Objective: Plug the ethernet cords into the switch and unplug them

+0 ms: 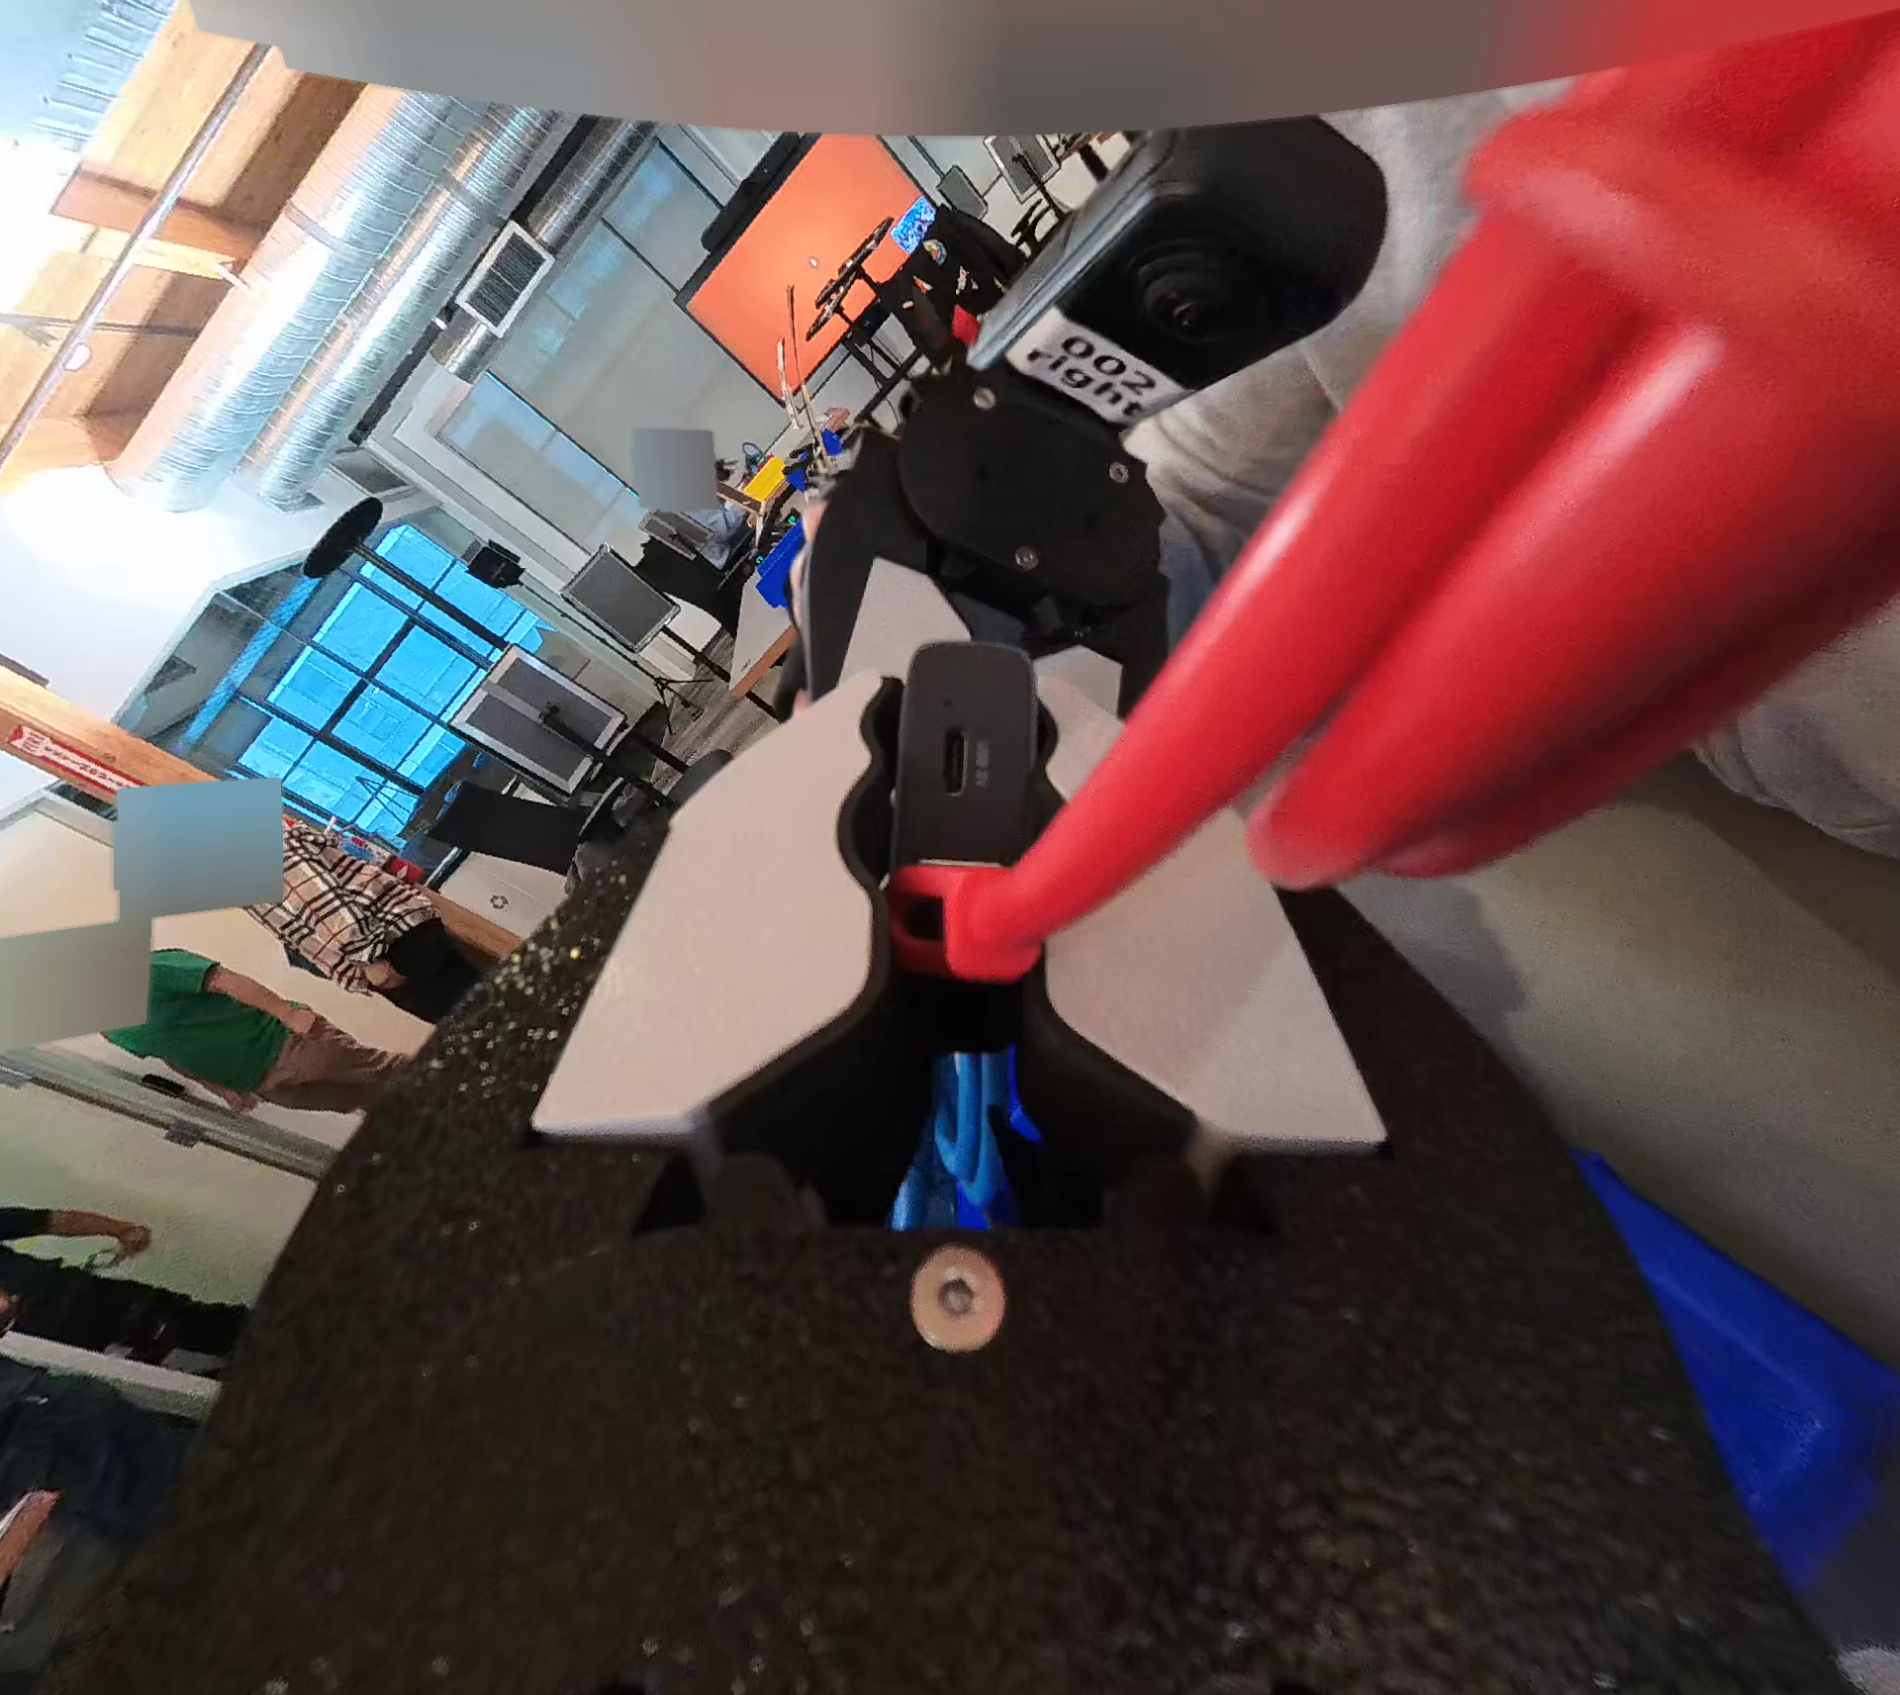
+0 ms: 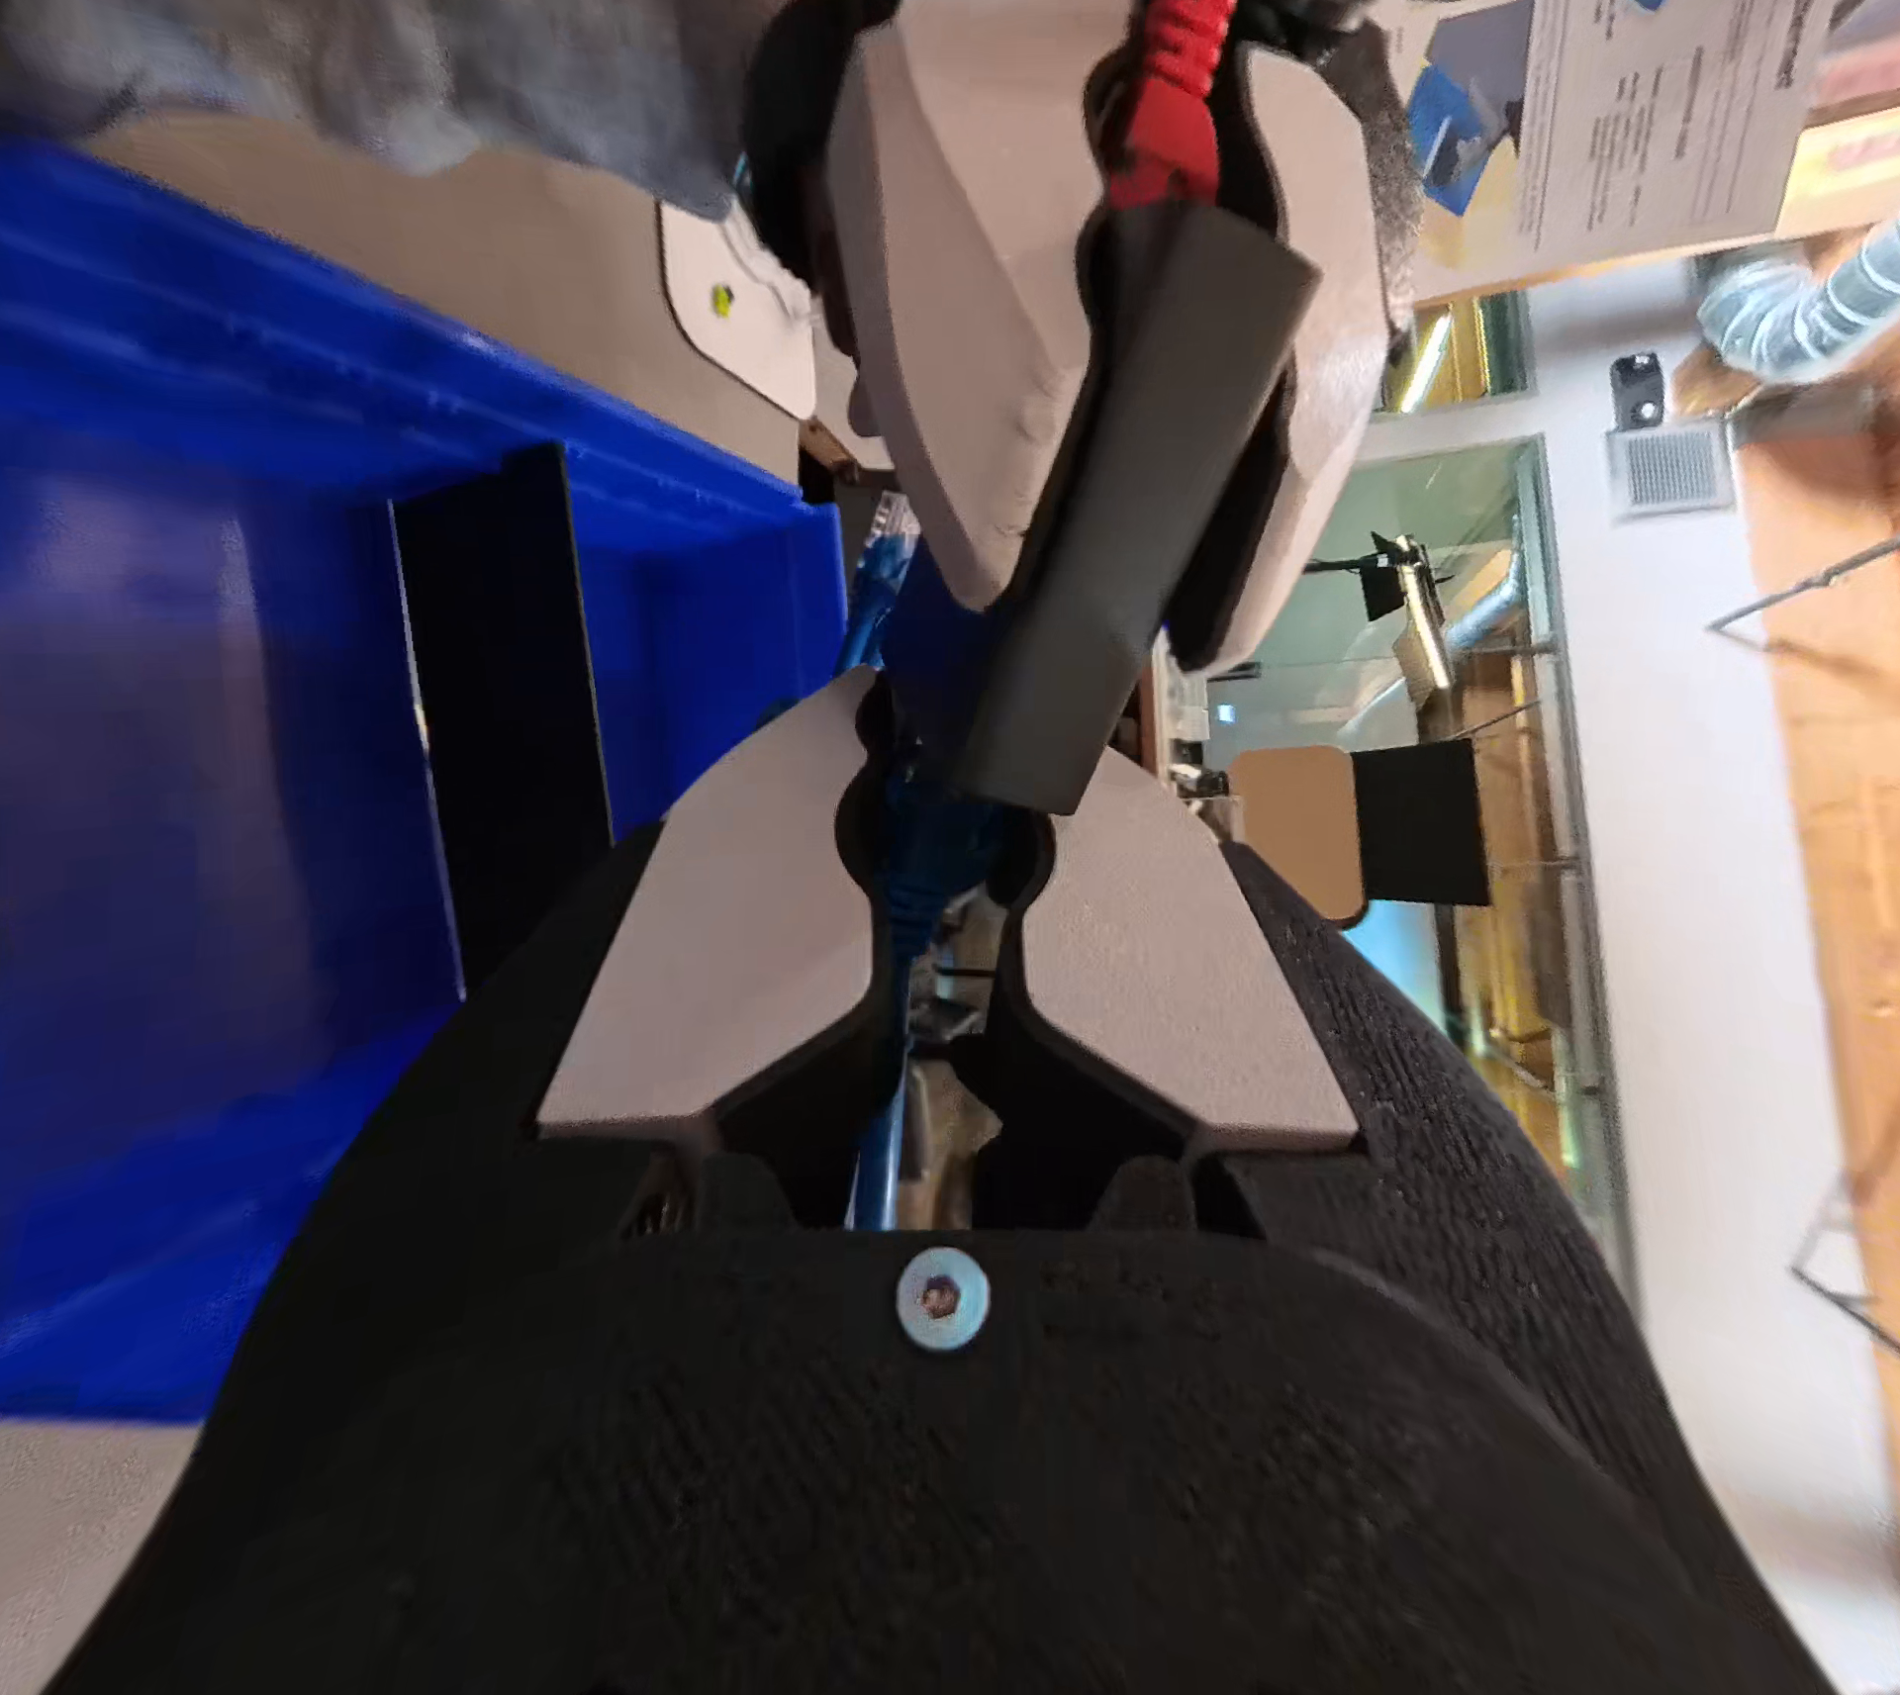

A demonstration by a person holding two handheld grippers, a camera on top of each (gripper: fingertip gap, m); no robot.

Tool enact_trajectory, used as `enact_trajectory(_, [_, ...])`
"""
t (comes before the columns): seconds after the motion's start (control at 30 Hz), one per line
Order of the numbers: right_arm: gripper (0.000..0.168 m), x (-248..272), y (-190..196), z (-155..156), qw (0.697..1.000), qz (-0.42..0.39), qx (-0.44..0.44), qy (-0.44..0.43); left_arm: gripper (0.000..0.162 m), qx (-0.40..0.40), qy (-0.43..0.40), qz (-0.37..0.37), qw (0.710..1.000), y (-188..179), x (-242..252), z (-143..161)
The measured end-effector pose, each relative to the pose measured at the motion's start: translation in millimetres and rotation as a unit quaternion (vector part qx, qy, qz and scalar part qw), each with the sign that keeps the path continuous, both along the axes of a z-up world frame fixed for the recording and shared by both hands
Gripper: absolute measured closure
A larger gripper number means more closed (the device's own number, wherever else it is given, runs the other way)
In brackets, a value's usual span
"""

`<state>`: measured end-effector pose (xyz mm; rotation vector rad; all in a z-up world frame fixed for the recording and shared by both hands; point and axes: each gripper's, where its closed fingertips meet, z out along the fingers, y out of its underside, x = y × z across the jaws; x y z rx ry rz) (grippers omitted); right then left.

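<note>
Clamping the black adapter (image 1: 961, 756), the left gripper (image 1: 956, 813) was seen closed on it, a red cable (image 1: 1285, 669) already plugged into its near end. The right gripper (image 2: 941, 864) was closed on a blue cable (image 2: 915, 875), not yet plugged in, just beside the adapter's free end. A blue bin (image 2: 257, 720) was seen at left.

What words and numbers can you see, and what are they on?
I do not copy writing; here is what bears it.
White sticker on the black camera: printed, legible.
Black adapter: tiny print beside its port.
Red-and-white sign on a beam: blurred.
Paper posters: too blurred.
</note>
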<state>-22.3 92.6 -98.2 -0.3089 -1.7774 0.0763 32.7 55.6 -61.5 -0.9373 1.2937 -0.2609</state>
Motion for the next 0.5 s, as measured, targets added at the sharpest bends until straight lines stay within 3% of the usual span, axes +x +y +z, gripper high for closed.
enact_trajectory(0.2, [0.151, 13.3, 6.9, 2.3, 0.998, 0.020, 0.064, -0.010, 0.141, 0.012, 0.016, 0.008, 1.000, 4.9, 9.2, -3.5])
enact_trajectory(0.37, [0.150, 20.7, -0.6, 4.8, 0.995, 0.073, 0.063, 0.003, 0.140, 0.019, 0.019, -0.010, 1.000, -1.5, 15.8, -2.1])
enact_trajectory(0.5, [0.151, 21.6, 2.7, 7.3, 0.995, 0.070, 0.063, 0.018, 0.140, 0.028, 0.024, 0.005, 0.999, 1.6, 16.3, -1.5])
